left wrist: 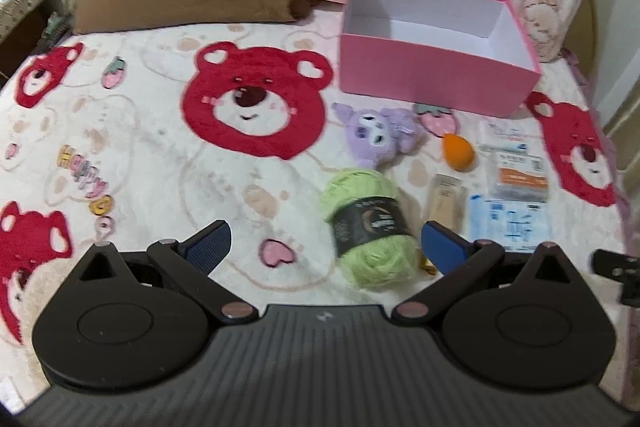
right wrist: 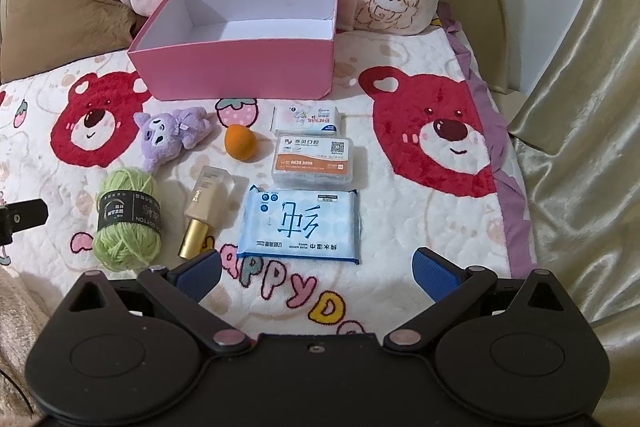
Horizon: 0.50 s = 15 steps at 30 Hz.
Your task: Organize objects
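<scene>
**Nothing packed yet: both tools hovering over the bed**

Spread wide and holding nothing, the right tool (right wrist: 316,269) is hanging at the bottom of the right wrist view, its blue pads flanking the near edge of the wipes (right wrist: 298,225). In the left wrist view the left tool (left wrist: 326,247) is also standing apart and empty, with the yarn (left wrist: 370,227) lying between its fingers but, as far as I can judge, not touching them.

The task is looking barely begun. The pink box (right wrist: 240,67) is sitting open and empty in the upper middle of the frame, against the pillows. Everything else is lying loose on the bed (right wrist: 400,267) below it: the plush (right wrist: 170,135) just under the box's left corner, the sponge (right wrist: 239,143) at centre, the tissues (right wrist: 307,119) and floss case (right wrist: 314,161) to the right, the bottle (right wrist: 204,209) between yarn and wipes.

Seven things are waiting to go in. Both tools are pointing forward and slightly down over the near row, the left one seeming lined up on the yarn, the right on the wipes.
</scene>
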Available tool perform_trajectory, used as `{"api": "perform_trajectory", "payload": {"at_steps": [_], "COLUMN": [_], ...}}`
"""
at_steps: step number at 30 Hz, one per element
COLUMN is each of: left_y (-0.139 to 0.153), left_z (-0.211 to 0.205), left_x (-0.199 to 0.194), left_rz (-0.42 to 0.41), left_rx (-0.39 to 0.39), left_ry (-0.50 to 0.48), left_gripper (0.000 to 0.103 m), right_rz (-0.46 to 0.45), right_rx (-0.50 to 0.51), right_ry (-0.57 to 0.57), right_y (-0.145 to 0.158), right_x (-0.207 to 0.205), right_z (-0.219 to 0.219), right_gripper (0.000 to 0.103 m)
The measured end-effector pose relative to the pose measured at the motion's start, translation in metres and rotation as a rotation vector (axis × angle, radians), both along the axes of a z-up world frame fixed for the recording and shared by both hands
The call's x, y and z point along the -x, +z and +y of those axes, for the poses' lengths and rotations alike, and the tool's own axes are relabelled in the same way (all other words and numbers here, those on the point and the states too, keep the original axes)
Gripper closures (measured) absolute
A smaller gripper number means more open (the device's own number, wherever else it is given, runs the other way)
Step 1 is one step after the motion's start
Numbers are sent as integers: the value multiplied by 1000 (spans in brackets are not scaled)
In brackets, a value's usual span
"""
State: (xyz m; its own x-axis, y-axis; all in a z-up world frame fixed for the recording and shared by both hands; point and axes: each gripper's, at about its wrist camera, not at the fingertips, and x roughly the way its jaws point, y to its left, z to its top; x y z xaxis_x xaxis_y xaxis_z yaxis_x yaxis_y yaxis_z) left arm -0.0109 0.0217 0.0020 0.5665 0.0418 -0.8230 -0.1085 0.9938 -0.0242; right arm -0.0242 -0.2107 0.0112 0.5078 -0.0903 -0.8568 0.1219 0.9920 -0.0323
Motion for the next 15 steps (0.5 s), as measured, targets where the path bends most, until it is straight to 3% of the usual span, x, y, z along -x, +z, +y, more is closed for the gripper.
{"api": "perform_trajectory", "payload": {"at_steps": [4, 15], "left_y": [1, 1], "left_z": [0, -8], "left_x": [-1, 4], "left_rz": [-17, -51], "left_rx": [-53, 27], "left_ry": [0, -14], "left_gripper": [2, 3], "right_rz": [-6, 21], "right_rx": [11, -14], "right_ry": [-4, -4], "right_y": [0, -7], "right_x": [-1, -5], "right_z": [-1, -4], "right_gripper": [0, 0]}}
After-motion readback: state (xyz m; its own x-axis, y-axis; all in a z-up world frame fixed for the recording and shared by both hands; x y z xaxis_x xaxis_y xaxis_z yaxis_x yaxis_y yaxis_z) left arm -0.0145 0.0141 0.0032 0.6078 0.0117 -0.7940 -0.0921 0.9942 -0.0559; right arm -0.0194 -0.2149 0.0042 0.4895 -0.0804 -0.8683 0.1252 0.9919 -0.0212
